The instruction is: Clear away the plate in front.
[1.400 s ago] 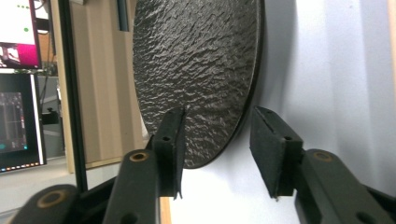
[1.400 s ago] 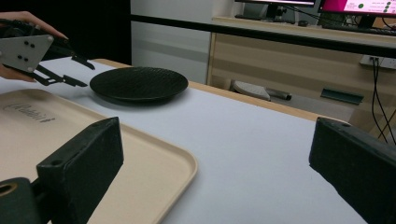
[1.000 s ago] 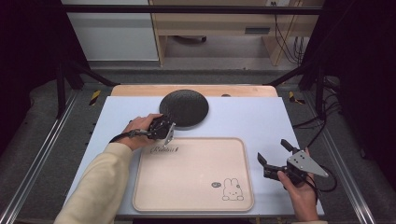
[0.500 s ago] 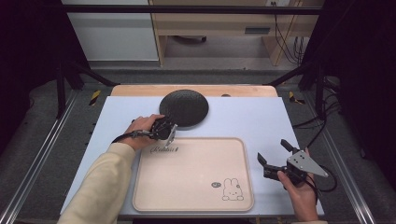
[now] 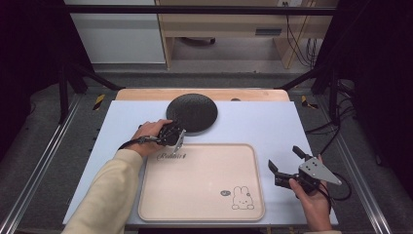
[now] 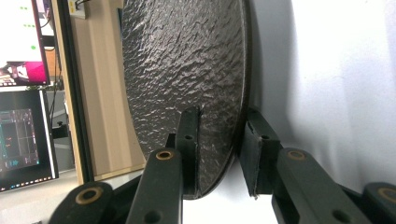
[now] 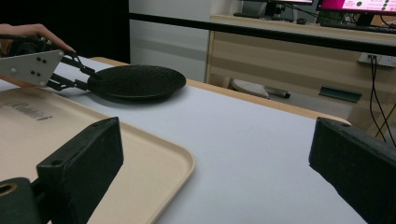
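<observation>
A round black textured plate [image 5: 192,112] lies flat on the white table top, at the back centre. My left gripper [image 5: 176,135] reaches it from the near left, turned on its side. Its jaws have just been closing, and they now stand shut on the plate's rim [image 6: 236,140]: one pad lies on the top face, the other against the underside. From the right gripper view the left gripper [image 7: 86,79] meets the plate [image 7: 135,80] at its left edge. My right gripper [image 5: 284,158] is held above the table's right front, open with nothing between its jaws.
A beige tray [image 5: 199,195] with a rabbit drawing lies in front of the plate, its far right corner [image 7: 182,161] close to the right gripper. A wooden strip [image 5: 146,93] borders the table's back edge. Metal rails run along both sides.
The left hand has edged slightly toward the plate. The right hand has kept still.
</observation>
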A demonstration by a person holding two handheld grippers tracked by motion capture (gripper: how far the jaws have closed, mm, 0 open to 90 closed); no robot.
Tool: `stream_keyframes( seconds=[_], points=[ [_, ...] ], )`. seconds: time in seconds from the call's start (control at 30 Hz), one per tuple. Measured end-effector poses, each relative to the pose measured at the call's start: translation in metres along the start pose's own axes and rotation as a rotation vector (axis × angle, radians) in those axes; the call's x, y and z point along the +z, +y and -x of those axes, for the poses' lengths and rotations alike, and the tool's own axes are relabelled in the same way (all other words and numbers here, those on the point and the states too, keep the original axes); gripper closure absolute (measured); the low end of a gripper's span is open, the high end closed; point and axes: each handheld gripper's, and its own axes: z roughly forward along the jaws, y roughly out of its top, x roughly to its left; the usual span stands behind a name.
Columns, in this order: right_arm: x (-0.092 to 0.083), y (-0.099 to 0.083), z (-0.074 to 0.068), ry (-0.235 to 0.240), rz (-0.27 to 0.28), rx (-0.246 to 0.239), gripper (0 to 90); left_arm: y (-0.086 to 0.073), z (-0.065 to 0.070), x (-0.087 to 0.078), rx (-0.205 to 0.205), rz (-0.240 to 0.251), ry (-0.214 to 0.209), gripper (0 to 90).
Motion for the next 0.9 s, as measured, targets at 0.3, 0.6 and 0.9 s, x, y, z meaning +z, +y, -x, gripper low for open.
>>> stream_keyframes(
  seconds=[0.3,0.6,0.9],
  points=[
    [-0.0001,-0.0006,0.0001,-0.002,-0.002,0.003,3.4,0.0013,0.0012,0.0021,0.005,-0.002,0.004,71.5],
    [0.0011,-0.0012,-0.0005,0.0,-0.006,-0.001,3.4,0.0044,0.0028,0.0061,0.009,-0.006,0.011,72.3],
    [0.0006,-0.0016,-0.0005,-0.003,-0.007,0.001,3.5,0.0056,0.0028,0.0089,0.0,-0.006,0.005,74.1]
  ],
)
